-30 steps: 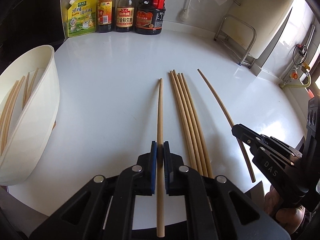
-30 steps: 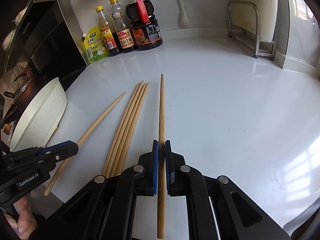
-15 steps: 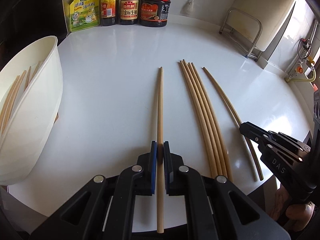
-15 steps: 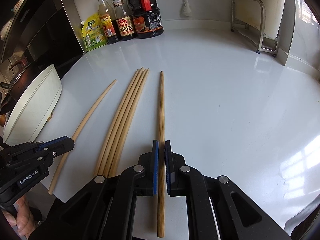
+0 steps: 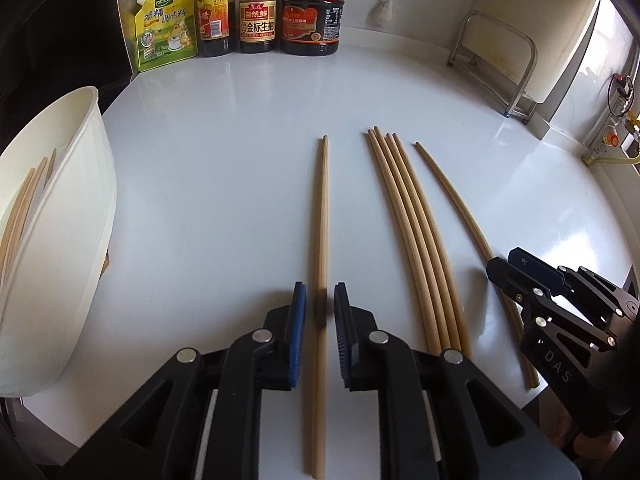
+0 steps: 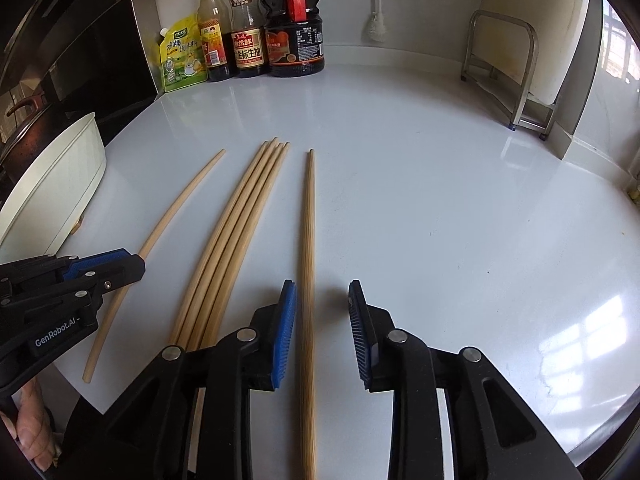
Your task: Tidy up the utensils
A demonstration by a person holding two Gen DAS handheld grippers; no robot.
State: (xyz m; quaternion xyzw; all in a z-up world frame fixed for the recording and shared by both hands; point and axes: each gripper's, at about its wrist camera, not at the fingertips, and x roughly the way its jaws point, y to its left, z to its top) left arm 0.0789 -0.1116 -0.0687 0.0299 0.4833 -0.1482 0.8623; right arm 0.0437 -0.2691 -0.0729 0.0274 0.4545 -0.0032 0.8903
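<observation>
Seemingly both hand-held grippers (image 5: 320, 304) (image 6: 322, 304) gape, straddling loose chopsticks (image 5: 320, 240).

Bundle of four chopsticks (image 5: 416, 240) mid-surface (image 5: 240, 140), one single chopstick (image 5: 320, 220) to its left, one single chopstick (image 5: 460, 208) to its right, tub (image 5: 80, 200) holding chopsticks at left edge, bottles (image 5: 256, 12) along rear wall, rack (image 5: 500, 60) rear right.

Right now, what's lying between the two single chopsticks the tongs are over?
A bundle of four bamboo chopsticks on the white countertop, between the left single chopstick and the right single chopstick. Both wrist views show it.
</observation>
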